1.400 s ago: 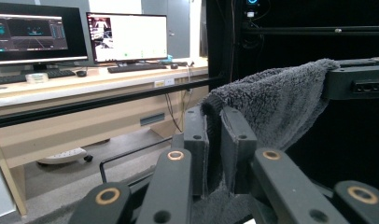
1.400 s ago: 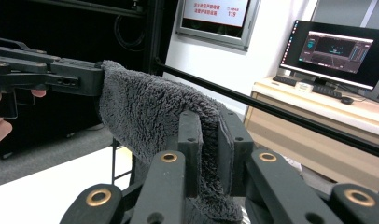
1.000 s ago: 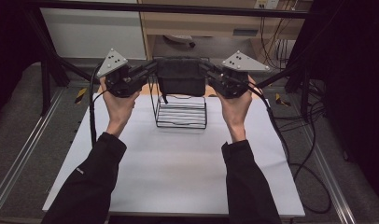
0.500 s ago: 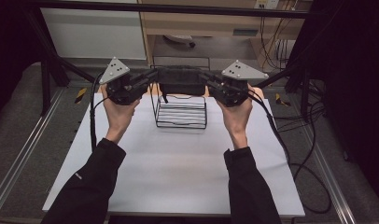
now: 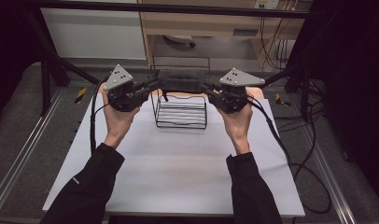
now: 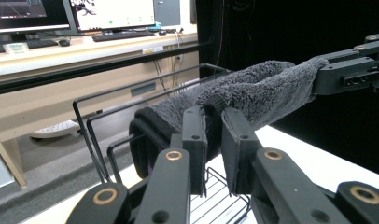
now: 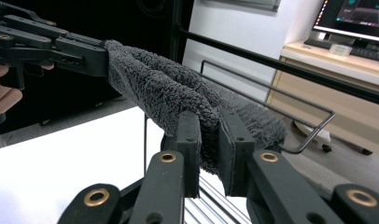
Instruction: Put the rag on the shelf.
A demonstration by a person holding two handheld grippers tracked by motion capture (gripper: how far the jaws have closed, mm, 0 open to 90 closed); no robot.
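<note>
Up above the wire rack [image 5: 180,112], left gripper [image 5: 148,87] and right gripper [image 5: 207,89] each pinch an end of the grey towel [image 5: 180,84]; no writing readable anywhere

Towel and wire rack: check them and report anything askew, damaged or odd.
Nothing stands out. The dark grey towel is stretched level between the left gripper and right gripper, each clamped on one end, above the black wire rack, which stands upright and square on the white table.
</note>
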